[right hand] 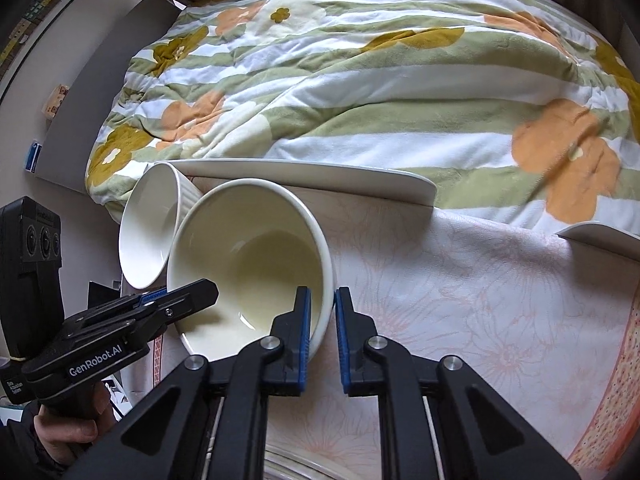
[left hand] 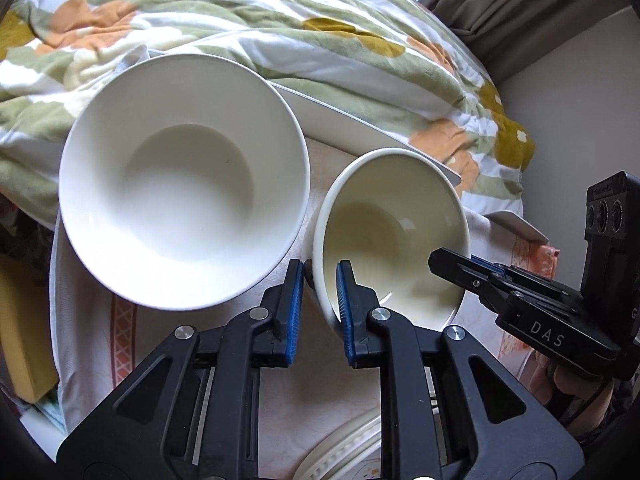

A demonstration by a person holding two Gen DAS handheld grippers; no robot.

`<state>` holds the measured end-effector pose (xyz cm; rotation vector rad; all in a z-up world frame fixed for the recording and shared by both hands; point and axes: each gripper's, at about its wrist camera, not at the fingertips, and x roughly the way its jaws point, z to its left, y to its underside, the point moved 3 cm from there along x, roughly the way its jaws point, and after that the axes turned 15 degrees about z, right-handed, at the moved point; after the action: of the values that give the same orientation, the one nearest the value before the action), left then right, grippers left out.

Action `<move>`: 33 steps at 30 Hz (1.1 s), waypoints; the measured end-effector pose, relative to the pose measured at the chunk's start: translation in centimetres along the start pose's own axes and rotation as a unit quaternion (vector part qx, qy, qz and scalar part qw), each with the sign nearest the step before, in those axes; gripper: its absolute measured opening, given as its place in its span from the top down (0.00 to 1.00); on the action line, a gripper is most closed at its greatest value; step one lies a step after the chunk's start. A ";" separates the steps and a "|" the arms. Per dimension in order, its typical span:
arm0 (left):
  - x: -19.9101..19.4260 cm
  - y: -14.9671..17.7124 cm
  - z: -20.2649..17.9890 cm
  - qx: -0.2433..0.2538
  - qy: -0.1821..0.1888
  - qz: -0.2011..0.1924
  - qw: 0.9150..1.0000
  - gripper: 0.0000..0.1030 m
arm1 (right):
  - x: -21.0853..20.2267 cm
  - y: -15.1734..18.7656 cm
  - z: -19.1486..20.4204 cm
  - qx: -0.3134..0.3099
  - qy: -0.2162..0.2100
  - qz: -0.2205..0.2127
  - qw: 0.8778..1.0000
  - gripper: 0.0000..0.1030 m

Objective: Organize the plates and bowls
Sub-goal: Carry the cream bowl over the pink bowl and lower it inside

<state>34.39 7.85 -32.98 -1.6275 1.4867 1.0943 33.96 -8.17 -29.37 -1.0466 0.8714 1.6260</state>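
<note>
The cream bowl [left hand: 394, 236] sits tilted at the centre of the worktop [right hand: 480, 280], its opening turned toward both cameras, and each gripper holds one side of its rim. In the left wrist view the left gripper [left hand: 320, 300] has its jaws narrowed on the rim at about 7 o'clock of the bowl, one blue pad inside and one outside the wall. The right gripper [left hand: 460, 268] reaches in from 3 o'clock; in its own view the right gripper [right hand: 320, 320] pinches the rim at the bowl's 5 o'clock edge with its jaws narrow. A larger white bowl [left hand: 184, 180] stands just beside the cream one, at 10 o'clock from it in the left view, and looks to be touching it. Behind both, at 12 o'clock, a white plate [right hand: 320, 174] lies at the worktop's far edge against a flowered quilt [right hand: 360, 80]. A ribbed plate [left hand: 344, 452] peeks out at 6 o'clock beneath the left gripper.
</note>
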 end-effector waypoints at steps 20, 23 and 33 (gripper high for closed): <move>-8.8 6.5 -11.5 0.122 -0.017 -0.082 0.989 0.86 | -11.8 8.1 -0.9 0.032 -0.015 -0.139 0.990 0.89; -9.3 8.9 -14.5 0.135 -0.014 -0.089 0.987 0.86 | -14.1 10.9 -2.0 0.035 -0.017 -0.160 0.986 0.89; -5.7 18.0 -25.8 0.155 0.000 -0.090 0.984 0.86 | -19.2 21.7 -9.9 0.050 -0.001 -0.182 0.982 0.89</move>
<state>20.30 -15.12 -15.75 -1.5073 1.3989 0.7234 18.25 -29.41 -13.99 -1.0646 0.7040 1.2637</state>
